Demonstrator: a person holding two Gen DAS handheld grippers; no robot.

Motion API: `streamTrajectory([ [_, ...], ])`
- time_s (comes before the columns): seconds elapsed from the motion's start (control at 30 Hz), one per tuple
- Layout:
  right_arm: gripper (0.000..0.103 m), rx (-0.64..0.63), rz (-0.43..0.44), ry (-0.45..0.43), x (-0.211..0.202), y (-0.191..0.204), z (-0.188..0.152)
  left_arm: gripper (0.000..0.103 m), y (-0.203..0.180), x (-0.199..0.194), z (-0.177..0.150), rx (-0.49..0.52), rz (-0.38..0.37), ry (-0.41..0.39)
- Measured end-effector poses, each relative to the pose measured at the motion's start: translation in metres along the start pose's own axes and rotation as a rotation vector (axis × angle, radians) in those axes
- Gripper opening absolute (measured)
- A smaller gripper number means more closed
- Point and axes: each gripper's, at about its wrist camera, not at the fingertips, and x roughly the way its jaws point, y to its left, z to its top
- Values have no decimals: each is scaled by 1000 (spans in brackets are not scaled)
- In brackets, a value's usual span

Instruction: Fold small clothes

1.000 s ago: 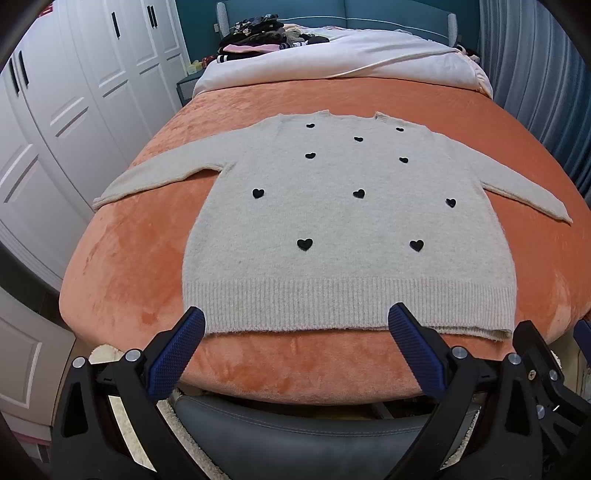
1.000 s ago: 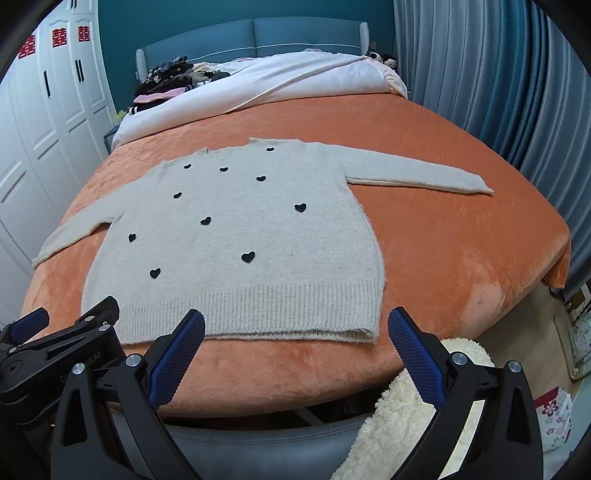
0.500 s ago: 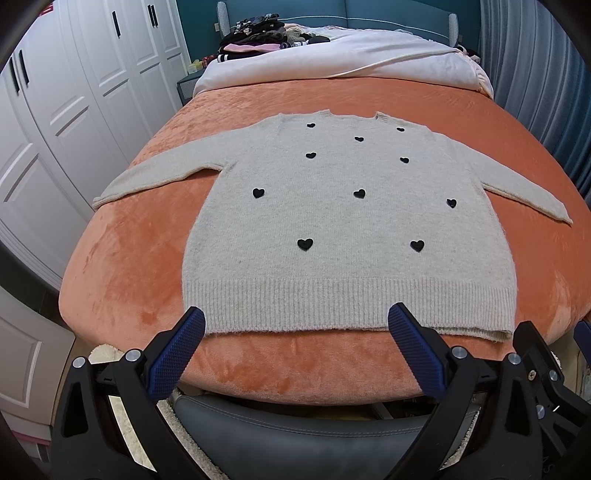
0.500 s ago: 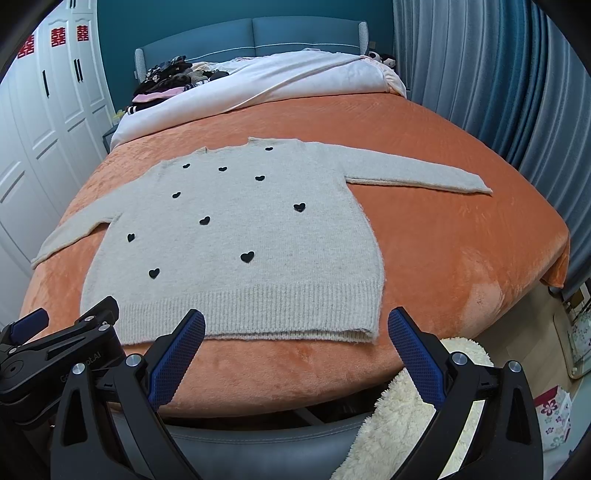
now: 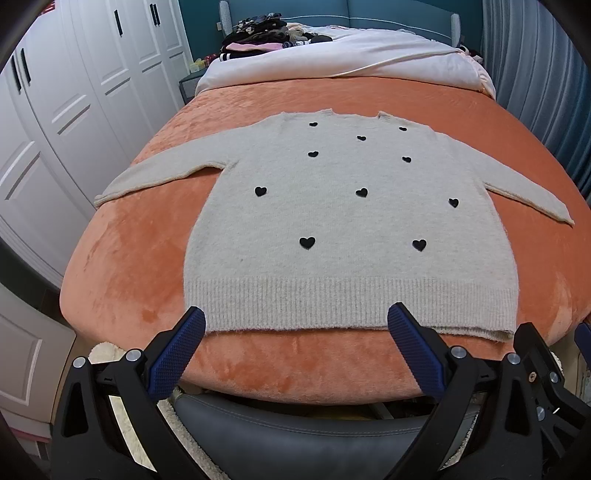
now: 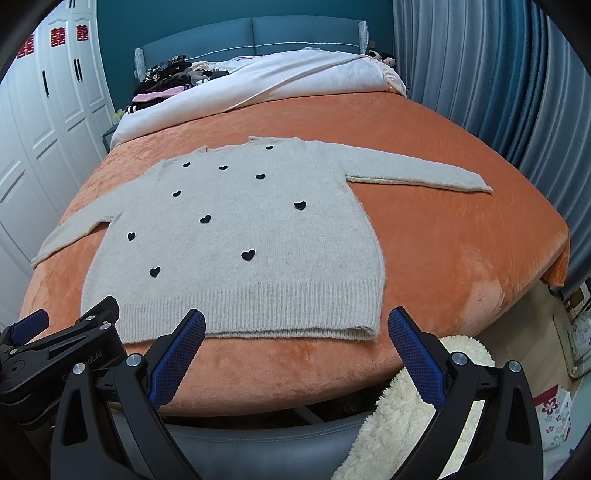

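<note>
A small beige knit sweater (image 5: 343, 218) with black hearts lies flat on the orange bed cover (image 5: 122, 266), front up, both sleeves spread sideways, ribbed hem toward me. The right wrist view shows the same sweater (image 6: 236, 236) with its right sleeve (image 6: 417, 175) stretched out. My left gripper (image 5: 295, 328) hovers open just before the hem, nearer its left half, with nothing between its blue fingers. My right gripper (image 6: 295, 328) is open too, held before the hem's right half. The left gripper's body (image 6: 55, 350) shows at the lower left of the right wrist view.
A white duvet (image 5: 332, 55) and a pile of dark clothes (image 5: 258, 33) lie at the head of the bed. White wardrobe doors (image 5: 74, 110) stand close on the left, blue curtains (image 6: 498, 92) on the right. A fluffy cream rug (image 6: 406, 417) and a grey seat edge (image 5: 295, 424) sit below.
</note>
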Motion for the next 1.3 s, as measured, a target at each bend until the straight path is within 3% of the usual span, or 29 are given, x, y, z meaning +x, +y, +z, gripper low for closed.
streamTrajectory([
  [1.3, 98, 4, -4, 8, -1, 1, -2, 96, 4, 1, 0, -9, 2, 8],
])
